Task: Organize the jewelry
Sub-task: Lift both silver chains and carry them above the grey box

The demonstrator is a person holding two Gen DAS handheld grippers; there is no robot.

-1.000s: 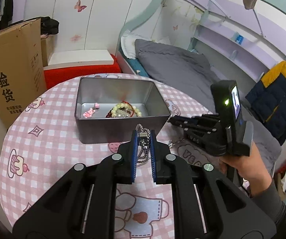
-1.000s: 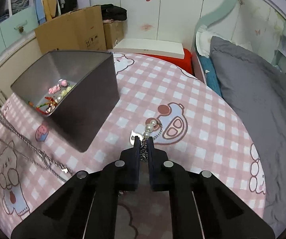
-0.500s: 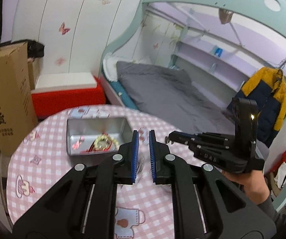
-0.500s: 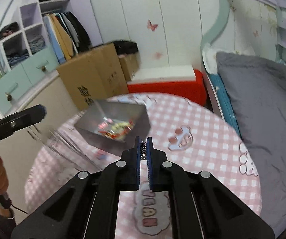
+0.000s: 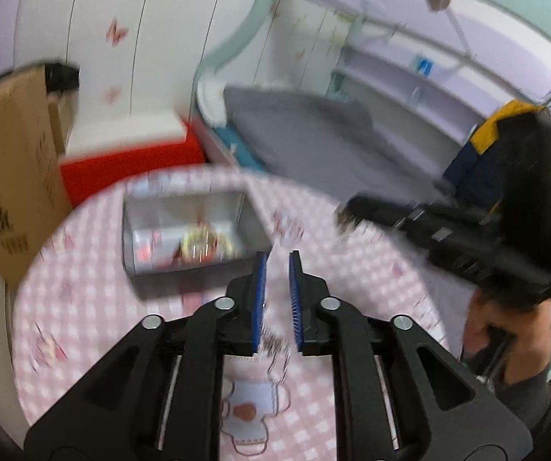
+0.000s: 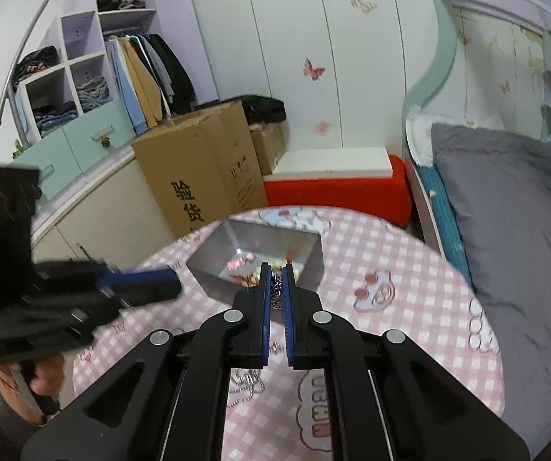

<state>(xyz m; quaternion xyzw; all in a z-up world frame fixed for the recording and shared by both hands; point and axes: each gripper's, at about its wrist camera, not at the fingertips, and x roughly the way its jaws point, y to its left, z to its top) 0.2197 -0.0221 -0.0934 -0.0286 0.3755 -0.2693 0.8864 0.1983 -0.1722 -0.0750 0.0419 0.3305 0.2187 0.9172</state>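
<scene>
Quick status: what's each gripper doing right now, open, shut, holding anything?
Left gripper: slightly open, a blurred silver chain hangs below it; grip unclear.
Right gripper: shut on a chain.

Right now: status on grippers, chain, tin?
Right gripper jaws shut on chain. Left gripper blurred, grip unclear. Tin just ahead, nothing between.

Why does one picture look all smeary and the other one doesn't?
Left wrist view: motion blur smears the metal tin, the checked tablecloth and the right gripper. Right wrist view: mostly sharp, the cardboard box print readable; only the left gripper blurs. Both views bend straight lines, fisheye style.
</scene>
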